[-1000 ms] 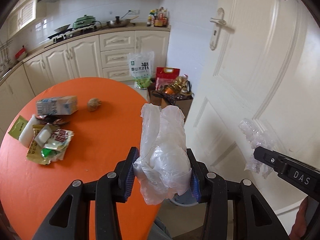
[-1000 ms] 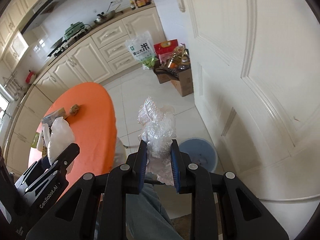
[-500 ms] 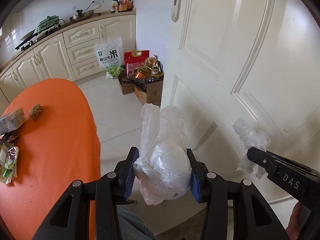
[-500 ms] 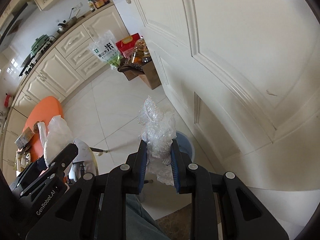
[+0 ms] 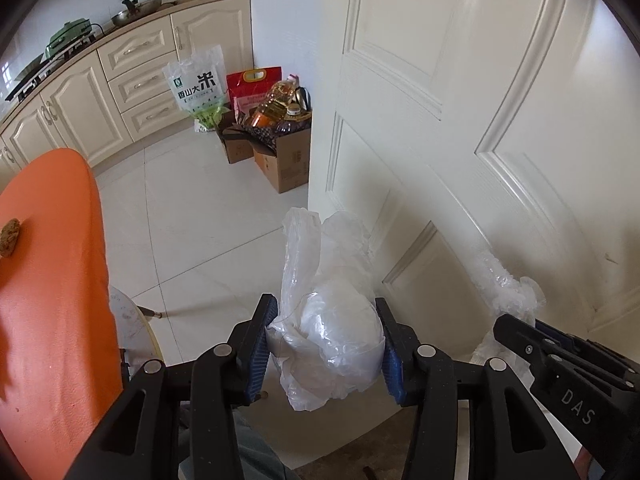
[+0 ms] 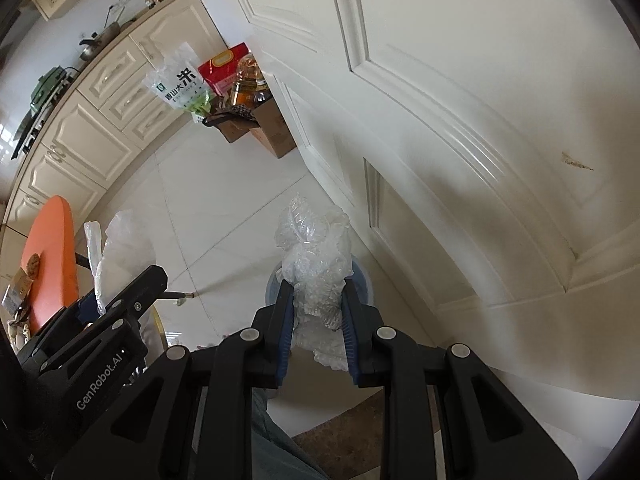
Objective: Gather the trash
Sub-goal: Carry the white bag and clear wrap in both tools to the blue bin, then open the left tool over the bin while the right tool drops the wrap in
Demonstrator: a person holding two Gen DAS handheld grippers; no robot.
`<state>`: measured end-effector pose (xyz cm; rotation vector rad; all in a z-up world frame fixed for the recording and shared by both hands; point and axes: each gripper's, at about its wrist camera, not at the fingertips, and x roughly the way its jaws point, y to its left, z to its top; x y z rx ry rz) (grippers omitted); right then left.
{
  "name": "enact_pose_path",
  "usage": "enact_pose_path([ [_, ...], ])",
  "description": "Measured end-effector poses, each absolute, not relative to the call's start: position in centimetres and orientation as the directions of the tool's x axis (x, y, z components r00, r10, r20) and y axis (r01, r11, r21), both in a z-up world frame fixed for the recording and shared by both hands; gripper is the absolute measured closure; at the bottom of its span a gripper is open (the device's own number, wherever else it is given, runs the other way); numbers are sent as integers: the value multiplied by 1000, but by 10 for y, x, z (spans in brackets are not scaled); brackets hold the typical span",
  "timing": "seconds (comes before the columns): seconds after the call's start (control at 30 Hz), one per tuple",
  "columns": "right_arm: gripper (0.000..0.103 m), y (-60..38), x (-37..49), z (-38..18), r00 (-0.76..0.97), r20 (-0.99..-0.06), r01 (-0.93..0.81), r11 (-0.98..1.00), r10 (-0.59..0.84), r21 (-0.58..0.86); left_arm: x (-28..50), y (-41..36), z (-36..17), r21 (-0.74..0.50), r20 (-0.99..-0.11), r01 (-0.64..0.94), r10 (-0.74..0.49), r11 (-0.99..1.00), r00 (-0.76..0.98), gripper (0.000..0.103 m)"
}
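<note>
A crumpled clear plastic bag (image 5: 340,332) sits between the blue pads of my left gripper (image 5: 324,320). The pads still touch it on both sides while the jaws are opening. My right gripper (image 6: 317,292) is shut on a wad of bubble wrap (image 6: 314,248). It hangs right over a pale blue bin (image 6: 362,282) on the floor by the door, and the wrap hides most of the bin. Both grippers point steeply down, side by side. The right gripper (image 5: 520,328) with its bubble wrap (image 5: 504,284) shows at the right edge of the left wrist view.
A white panelled door (image 5: 480,120) stands close on the right. The orange table (image 5: 52,280) is at the left with a brown lump (image 5: 10,236) on it. A cardboard box (image 5: 280,156) of bottles and a rice bag (image 5: 196,88) sit by the cabinets. A person's trouser leg (image 5: 248,440) is below.
Both grippers have swung away from the orange table toward the door and dropped lower. The table's wrappers have slid out of the left view. The blue bin now lies under the bubble wrap.
</note>
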<state>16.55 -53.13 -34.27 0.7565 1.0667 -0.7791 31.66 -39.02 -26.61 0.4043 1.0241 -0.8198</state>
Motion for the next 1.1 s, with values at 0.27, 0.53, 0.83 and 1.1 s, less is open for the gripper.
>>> enact_pose_path([
  [0.27, 80, -536, 170, -354, 273, -949, 843, 515, -156, 158, 332, -424, -292, -37, -916, 756, -325, 654, 236, 42],
  [0.53, 79, -539, 176, -364, 270, -954, 834, 527, -130, 164, 343, -436, -296, -28, -919, 736, -307, 676, 246, 31],
  [0.83, 76, -532, 195, -372, 289, -954, 804, 561, -79, 197, 339, -411, -286, 7, -905, 710, -298, 705, 305, 31],
  [1.1, 51, -525, 201, -371, 324, -944, 782, 577, -54, 236, 332, -402, -286, 16, -905, 697, -286, 717, 315, 30],
])
